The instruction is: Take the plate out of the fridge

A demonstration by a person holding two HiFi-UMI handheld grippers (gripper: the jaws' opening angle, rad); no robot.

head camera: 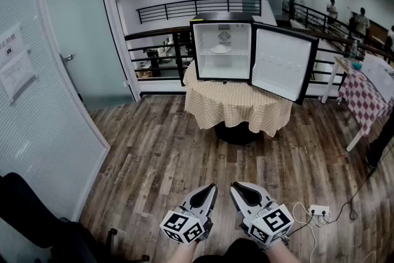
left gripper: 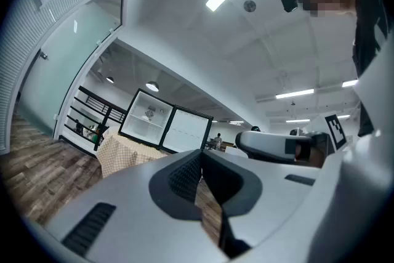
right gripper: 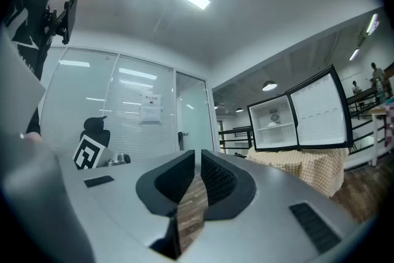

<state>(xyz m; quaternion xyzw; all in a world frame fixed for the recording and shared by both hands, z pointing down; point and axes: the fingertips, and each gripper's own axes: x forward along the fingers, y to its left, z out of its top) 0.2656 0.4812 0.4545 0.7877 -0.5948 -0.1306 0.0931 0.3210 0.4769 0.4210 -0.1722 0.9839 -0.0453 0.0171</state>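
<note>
The round white plate (head camera: 220, 49) lies in the open black fridge (head camera: 221, 17), far ahead of the grey left gripper (head camera: 213, 187) and the grey right gripper (head camera: 234, 186). Both have their jaws together and hold nothing.

open fridge (head camera: 212, 68) on cloth-covered table (head camera: 237, 105)

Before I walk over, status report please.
Left gripper, right gripper: jaws shut, empty. Plate inside fridge, door open. Nothing in front of it.
</note>
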